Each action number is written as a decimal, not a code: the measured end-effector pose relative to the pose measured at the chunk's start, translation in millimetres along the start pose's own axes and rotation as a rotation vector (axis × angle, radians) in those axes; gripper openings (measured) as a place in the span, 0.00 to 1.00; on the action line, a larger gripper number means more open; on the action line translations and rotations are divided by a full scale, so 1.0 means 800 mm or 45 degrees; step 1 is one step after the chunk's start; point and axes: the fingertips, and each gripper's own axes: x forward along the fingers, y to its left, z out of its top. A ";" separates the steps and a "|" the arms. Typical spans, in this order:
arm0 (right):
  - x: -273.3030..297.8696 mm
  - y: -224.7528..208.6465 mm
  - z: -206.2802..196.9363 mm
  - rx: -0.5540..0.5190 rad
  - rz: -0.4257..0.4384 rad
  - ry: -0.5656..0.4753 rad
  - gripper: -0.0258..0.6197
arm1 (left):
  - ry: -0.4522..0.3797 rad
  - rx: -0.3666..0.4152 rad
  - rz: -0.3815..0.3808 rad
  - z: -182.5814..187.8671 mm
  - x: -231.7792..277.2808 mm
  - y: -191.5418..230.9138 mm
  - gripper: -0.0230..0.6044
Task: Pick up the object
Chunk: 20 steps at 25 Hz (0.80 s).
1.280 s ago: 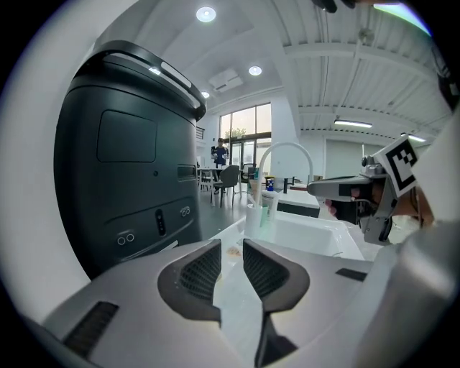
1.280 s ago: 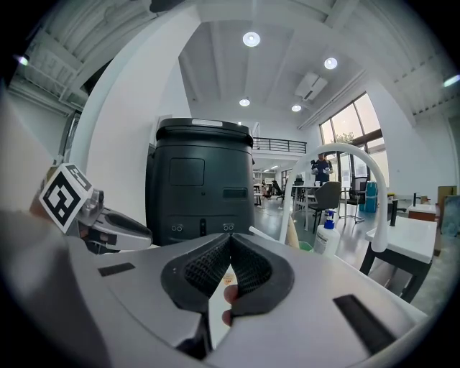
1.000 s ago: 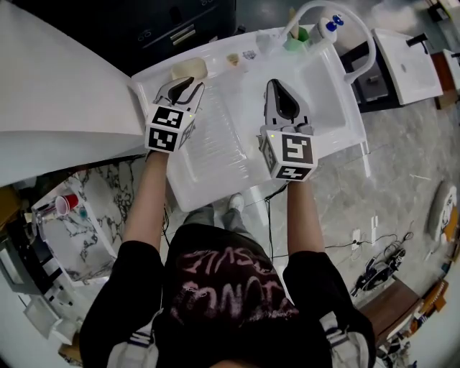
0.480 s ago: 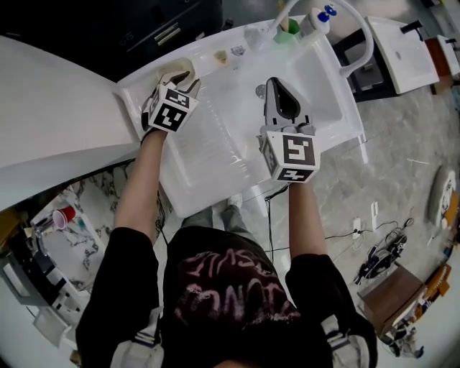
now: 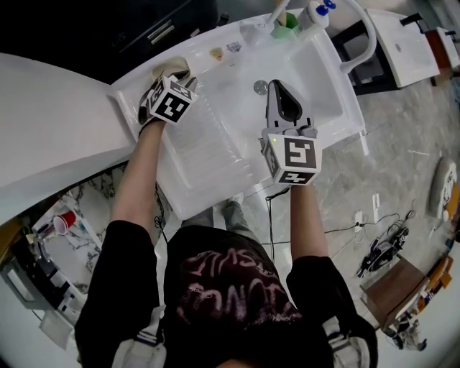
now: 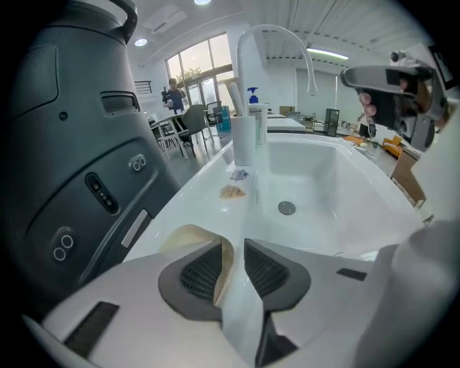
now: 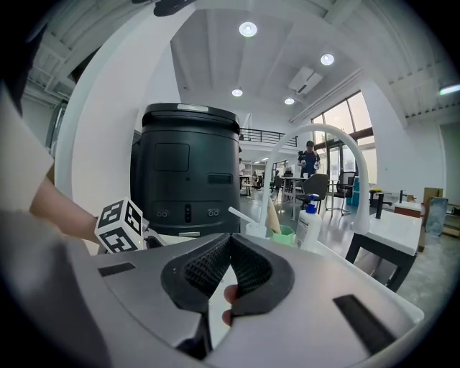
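Observation:
A cream, rounded object (image 5: 167, 67) lies on the back left corner of the white sink unit (image 5: 215, 180). My left gripper (image 5: 175, 74) reaches down over it. In the left gripper view the cream object (image 6: 188, 237) sits under the left pad and shows in the gap, and the left gripper (image 6: 232, 248) has its jaws closing with white sink still showing beside the right pad. My right gripper (image 5: 275, 86) hovers over the basin near the drain (image 5: 260, 88), shut and empty. Its pads meet in the right gripper view, where the right gripper (image 7: 230, 243) points toward the tap.
A white arched tap (image 5: 368, 39), a green cup (image 5: 290, 21) and a soap bottle (image 5: 318, 11) stand at the sink's back right. Two small items (image 5: 216, 52) lie on the back rim. A tall dark bin (image 6: 65, 144) stands just behind the sink. The ribbed drainboard (image 5: 205, 147) lies between the grippers.
My left gripper has moved toward the back left corner and come down over the cream object, which now sits between its jaws. The right gripper has barely moved.

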 end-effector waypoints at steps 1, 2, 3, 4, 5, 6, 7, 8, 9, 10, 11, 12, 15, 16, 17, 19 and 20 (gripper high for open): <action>0.000 -0.001 -0.002 -0.001 -0.002 0.003 0.06 | 0.012 0.009 -0.003 -0.002 0.002 -0.001 0.20; -0.001 -0.002 -0.004 -0.004 -0.004 0.007 0.06 | 0.022 0.019 -0.004 -0.003 0.004 -0.001 0.19; -0.001 -0.003 -0.005 -0.007 -0.007 0.009 0.06 | 0.030 0.028 -0.005 -0.004 0.005 -0.002 0.19; -0.001 -0.005 -0.005 -0.008 -0.012 0.010 0.06 | 0.035 0.035 -0.005 -0.005 0.007 -0.002 0.18; -0.001 -0.007 -0.005 -0.007 -0.018 0.011 0.06 | 0.039 0.042 -0.004 -0.006 0.007 -0.002 0.17; -0.001 -0.008 -0.004 -0.006 -0.023 0.011 0.06 | 0.042 0.047 -0.004 -0.007 0.008 -0.002 0.16; -0.002 -0.009 -0.004 -0.005 -0.023 0.010 0.06 | 0.043 0.048 -0.004 -0.007 0.008 -0.001 0.15; -0.002 -0.009 -0.005 -0.005 -0.020 0.011 0.06 | 0.044 0.047 -0.005 -0.007 0.007 -0.001 0.15; -0.002 -0.009 -0.006 -0.006 -0.019 0.014 0.06 | 0.044 0.046 -0.007 -0.006 0.007 -0.001 0.13; -0.003 -0.008 -0.007 -0.008 -0.019 0.019 0.06 | 0.044 0.044 -0.011 -0.006 0.006 -0.001 0.11; -0.004 -0.008 -0.008 -0.010 -0.019 0.023 0.06 | 0.045 0.041 -0.014 -0.006 0.006 -0.001 0.11; -0.005 -0.007 -0.008 -0.012 -0.019 0.022 0.06 | 0.044 0.034 -0.016 -0.007 0.005 -0.002 0.11; -0.007 -0.005 -0.003 -0.005 -0.019 0.011 0.06 | 0.027 -0.001 -0.020 -0.006 0.000 -0.002 0.10; -0.008 -0.005 -0.002 -0.005 -0.018 0.010 0.06 | 0.020 -0.007 -0.018 -0.005 -0.003 -0.001 0.10; -0.008 -0.005 -0.002 -0.008 -0.018 0.008 0.06 | 0.012 -0.008 -0.015 -0.003 -0.006 -0.001 0.10; -0.011 -0.002 0.000 -0.010 -0.014 0.001 0.06 | -0.004 -0.015 -0.008 -0.001 -0.014 -0.001 0.10; -0.013 -0.001 0.003 -0.011 -0.013 -0.005 0.06 | -0.014 -0.026 -0.006 0.001 -0.018 -0.001 0.10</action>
